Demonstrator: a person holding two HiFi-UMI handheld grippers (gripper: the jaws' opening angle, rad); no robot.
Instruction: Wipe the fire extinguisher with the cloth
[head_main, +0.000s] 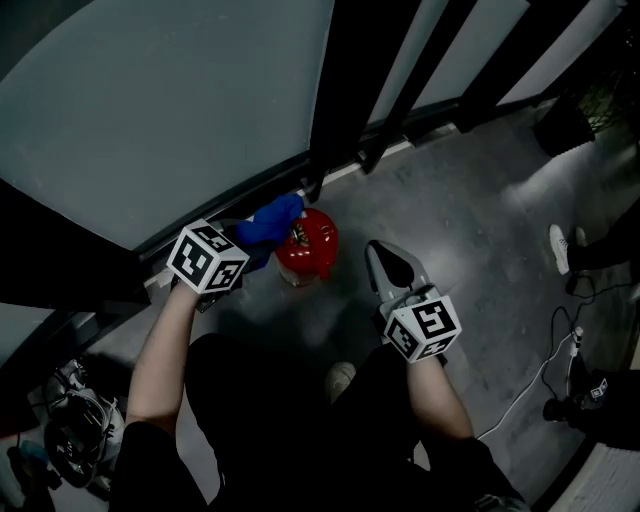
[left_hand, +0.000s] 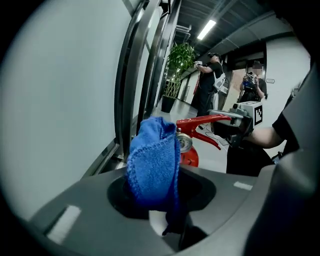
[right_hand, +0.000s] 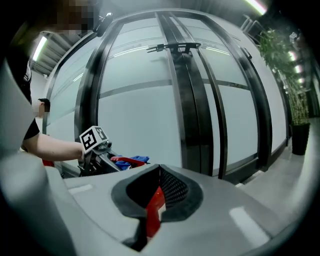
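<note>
Fire extinguisher, a red metal cylinder (head_main: 308, 245), stands on the grey concrete floor (head_main: 450, 190) by the glass wall (head_main: 150, 100). My left gripper (head_main: 252, 238) clamps a blue terry cloth (left_hand: 152, 160) beside its top. Only that gripper's view shows me the red lever (left_hand: 205, 120). My right gripper (head_main: 380, 255) hangs near, jaws together, empty.
</note>
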